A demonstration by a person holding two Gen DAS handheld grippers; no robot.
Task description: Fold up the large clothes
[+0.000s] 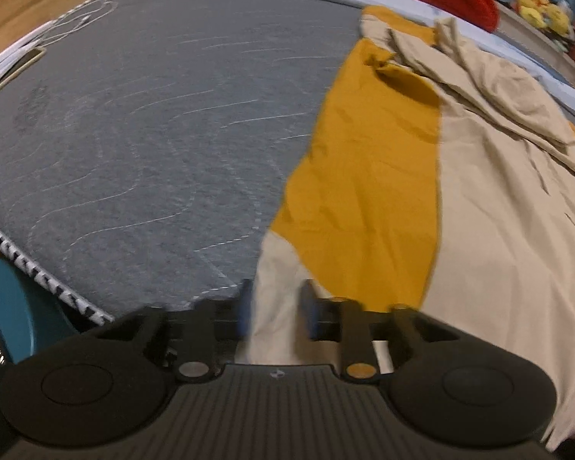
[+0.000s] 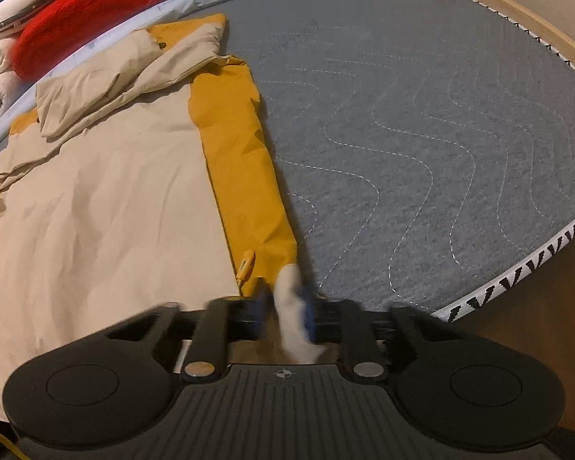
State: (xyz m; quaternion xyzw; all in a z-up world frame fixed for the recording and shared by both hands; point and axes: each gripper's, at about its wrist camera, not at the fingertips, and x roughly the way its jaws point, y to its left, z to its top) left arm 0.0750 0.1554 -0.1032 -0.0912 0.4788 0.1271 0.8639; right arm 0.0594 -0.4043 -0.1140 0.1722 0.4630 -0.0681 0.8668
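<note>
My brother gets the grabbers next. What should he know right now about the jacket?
Left gripper: shut on the jacket's beige hem corner.
Right gripper: shut on the other hem corner, by the orange zipper pull.
The jacket lies flat on the grey quilted mat, sleeves already folded in over the body.
Left to do: probably bring the hem up toward the collar and smooth it.

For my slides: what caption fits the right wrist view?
Right claw pinching the beige-and-mustard jacket hem on a grey quilted mattress.
</note>
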